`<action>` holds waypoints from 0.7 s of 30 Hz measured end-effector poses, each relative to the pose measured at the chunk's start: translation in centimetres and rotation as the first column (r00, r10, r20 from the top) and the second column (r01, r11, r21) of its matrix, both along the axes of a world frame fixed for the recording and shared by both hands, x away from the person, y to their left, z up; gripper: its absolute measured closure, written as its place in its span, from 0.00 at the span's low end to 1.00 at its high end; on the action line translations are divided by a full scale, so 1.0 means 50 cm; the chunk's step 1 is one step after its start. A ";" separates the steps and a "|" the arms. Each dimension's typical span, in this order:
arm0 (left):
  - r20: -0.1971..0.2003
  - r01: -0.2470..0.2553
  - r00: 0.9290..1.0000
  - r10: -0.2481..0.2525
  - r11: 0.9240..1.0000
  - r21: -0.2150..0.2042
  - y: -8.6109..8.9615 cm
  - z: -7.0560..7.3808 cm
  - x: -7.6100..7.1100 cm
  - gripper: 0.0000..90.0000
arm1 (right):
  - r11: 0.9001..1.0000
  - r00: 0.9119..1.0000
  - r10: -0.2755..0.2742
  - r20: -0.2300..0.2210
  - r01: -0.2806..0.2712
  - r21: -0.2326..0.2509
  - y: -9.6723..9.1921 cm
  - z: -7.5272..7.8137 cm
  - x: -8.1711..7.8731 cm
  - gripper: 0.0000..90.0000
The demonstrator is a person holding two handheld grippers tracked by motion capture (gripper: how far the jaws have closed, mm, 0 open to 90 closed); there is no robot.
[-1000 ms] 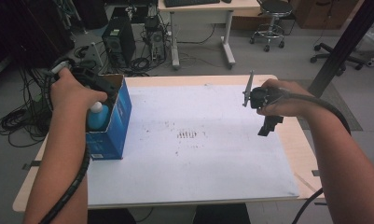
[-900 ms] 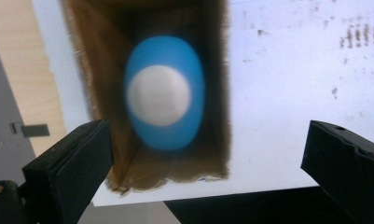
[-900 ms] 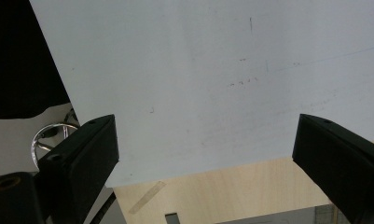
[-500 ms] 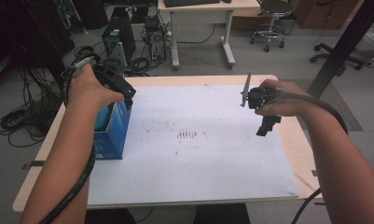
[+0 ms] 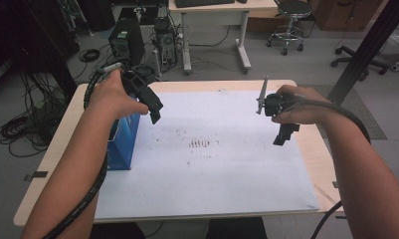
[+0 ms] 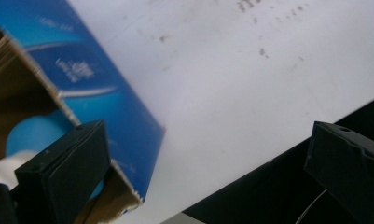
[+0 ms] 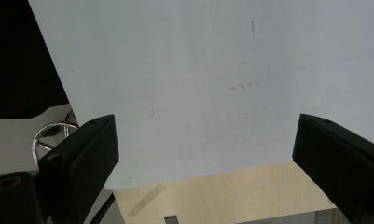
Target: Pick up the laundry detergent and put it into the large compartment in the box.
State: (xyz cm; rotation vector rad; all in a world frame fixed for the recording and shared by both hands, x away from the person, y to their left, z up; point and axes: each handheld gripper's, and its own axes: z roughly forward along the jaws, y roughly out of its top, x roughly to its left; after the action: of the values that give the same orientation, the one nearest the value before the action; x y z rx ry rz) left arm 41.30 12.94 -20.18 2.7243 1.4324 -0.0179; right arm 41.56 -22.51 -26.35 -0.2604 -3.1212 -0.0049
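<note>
Blue cardboard box point(image 5: 123, 142), top open, stands at 9 o'clock on the white sheet point(image 5: 212, 169) covering the wooden table point(image 5: 57, 144); a pale blue rounded item point(image 6: 33, 133) sits inside. Left tool point(image 5: 154, 115), hand-held above the box's 3 o'clock edge, jaws spread wide, grasping nothing. Faint dark marks point(image 5: 202, 144) at sheet centre. Right tool point(image 5: 281, 138), hand-held above the sheet at 3 o'clock, jaws spread wide, empty.

Blue box point(image 5: 123, 142) at sheet's point(image 5: 222, 184) left edge
</note>
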 end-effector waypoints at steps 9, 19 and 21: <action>-0.021 0.282 0.959 -0.282 0.959 0.008 -0.054 -0.016 -0.022 0.00 | 1.000 1.000 -0.004 0.003 0.004 0.002 -0.001 0.003 -0.002 0.07; -0.033 0.420 0.907 -0.419 0.907 0.029 -0.103 -0.024 -0.040 0.00 | 1.000 1.000 -0.004 0.003 0.004 0.001 0.002 0.002 -0.004 0.08; -0.026 0.445 0.895 -0.445 0.895 0.006 -0.107 -0.024 -0.043 0.00 | 1.000 1.000 -0.002 0.003 0.002 0.000 0.002 0.001 -0.005 0.07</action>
State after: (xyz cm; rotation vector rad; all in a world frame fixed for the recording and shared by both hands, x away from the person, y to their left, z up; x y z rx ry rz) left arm 39.15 7.59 -21.36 3.0040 0.7787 -0.0635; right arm 41.31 -22.42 -26.31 -0.2636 -3.1238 -0.0056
